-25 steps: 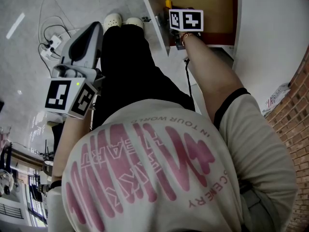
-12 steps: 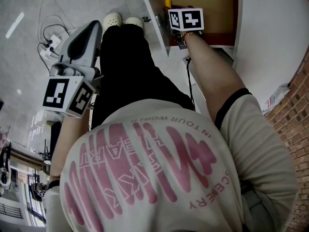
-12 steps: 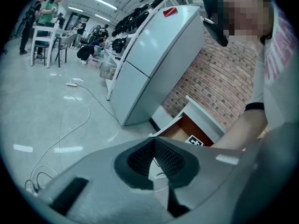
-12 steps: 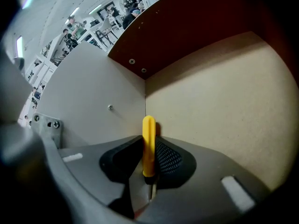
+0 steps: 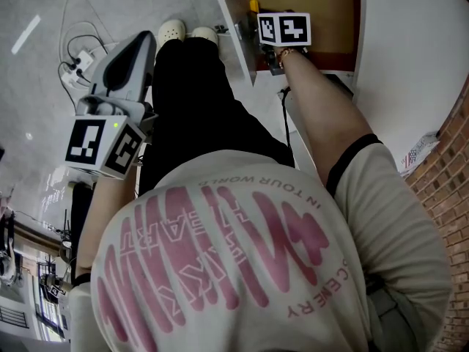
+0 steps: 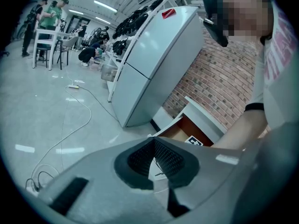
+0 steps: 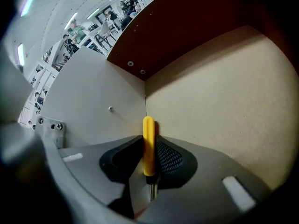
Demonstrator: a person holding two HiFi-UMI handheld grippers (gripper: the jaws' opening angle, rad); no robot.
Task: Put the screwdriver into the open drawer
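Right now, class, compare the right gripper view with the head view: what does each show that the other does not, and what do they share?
Only the right gripper view: the right claw closed on the yellow-handled screwdriver, the drawer's bare bottom, and a metal bracket on its side wall. Only the head view: the left claw, white shoes, cables and a brick wall. Both: the open drawer and the tip of the yellow handle inside it.
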